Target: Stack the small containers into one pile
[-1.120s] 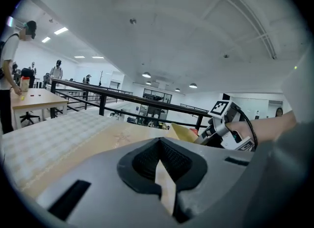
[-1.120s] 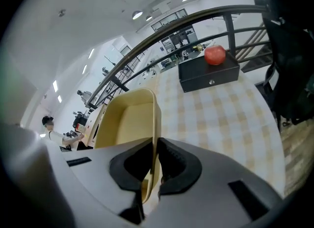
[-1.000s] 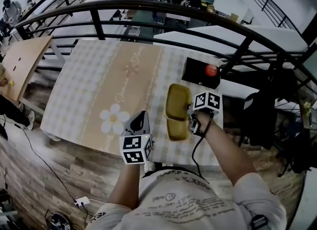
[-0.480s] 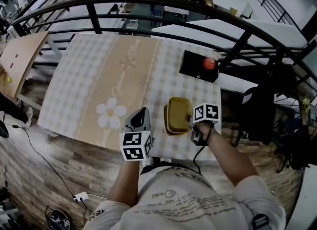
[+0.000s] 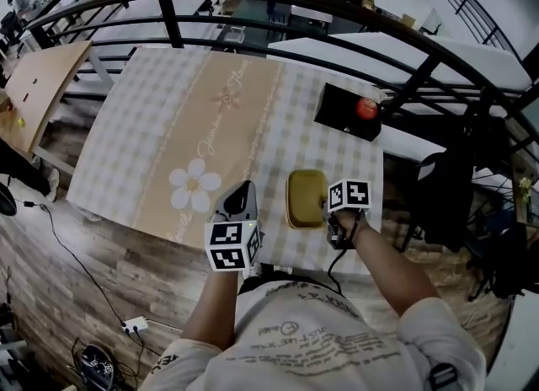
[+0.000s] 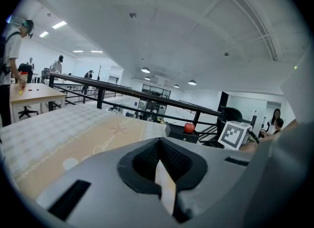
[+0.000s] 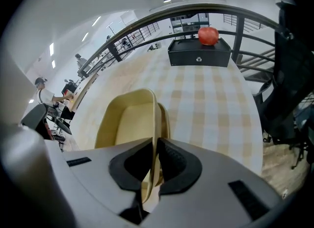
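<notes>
Two pale yellow small containers (image 5: 306,198) sit nested as one pile on the checked tablecloth (image 5: 168,128), near the table's front right edge. In the right gripper view the upper container (image 7: 128,124) lies inside the lower one, whose rim (image 7: 166,120) shows just beyond it. My right gripper (image 5: 325,209) is shut on the upper container's right wall, which runs between its black pads (image 7: 172,159). My left gripper (image 5: 239,197) hovers over the table's front edge, left of the pile and apart from it. Its jaws are shut with nothing in them (image 6: 164,183).
A black box (image 5: 348,113) with a red ball (image 5: 366,109) on top stands at the table's far right corner. A black railing (image 5: 253,10) curves behind the table. A wooden desk (image 5: 38,94) is off to the left. The table's right edge (image 7: 252,109) drops to the floor.
The two containers lay end to end a second ago. My right gripper has carried one over the other, and they now sit as a single pile. The left gripper has barely moved.
</notes>
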`<state>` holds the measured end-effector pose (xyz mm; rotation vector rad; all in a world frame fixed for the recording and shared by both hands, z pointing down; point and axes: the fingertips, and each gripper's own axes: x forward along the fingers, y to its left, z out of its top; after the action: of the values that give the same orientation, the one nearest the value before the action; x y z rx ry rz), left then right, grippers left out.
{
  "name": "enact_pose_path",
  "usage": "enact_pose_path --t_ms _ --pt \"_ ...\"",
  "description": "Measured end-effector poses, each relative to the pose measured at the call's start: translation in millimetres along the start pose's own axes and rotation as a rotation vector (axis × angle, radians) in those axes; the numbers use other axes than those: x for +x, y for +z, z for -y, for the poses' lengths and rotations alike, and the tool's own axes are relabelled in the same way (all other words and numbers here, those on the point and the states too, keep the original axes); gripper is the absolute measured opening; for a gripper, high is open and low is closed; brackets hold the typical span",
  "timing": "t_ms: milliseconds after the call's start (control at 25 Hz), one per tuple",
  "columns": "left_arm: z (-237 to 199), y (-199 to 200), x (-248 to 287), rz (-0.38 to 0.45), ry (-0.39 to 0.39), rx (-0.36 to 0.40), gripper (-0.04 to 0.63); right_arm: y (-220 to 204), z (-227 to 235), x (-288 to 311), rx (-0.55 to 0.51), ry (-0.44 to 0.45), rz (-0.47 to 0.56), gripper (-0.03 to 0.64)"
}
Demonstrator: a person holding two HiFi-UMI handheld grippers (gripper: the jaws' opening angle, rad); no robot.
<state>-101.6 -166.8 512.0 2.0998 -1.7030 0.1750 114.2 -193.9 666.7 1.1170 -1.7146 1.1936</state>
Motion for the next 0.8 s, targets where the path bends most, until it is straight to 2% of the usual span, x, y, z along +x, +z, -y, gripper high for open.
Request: enact_pose_path --t_ms 440,600,800 --pt "2 -1 7 -0.012 -0.009 0.000 0.005 0 2 8 -0.056 -0.031 -0.006 0.022" --pt "4 -2 11 -0.017 -0.015 0.003 0.005 2 -3 8 -0.125 -0.038 0.002 0.085" --pt "7 0 13 -0.018 -0.025 0.010 0.005 2 -4 8 -0.118 -0.042 0.012 0.093"
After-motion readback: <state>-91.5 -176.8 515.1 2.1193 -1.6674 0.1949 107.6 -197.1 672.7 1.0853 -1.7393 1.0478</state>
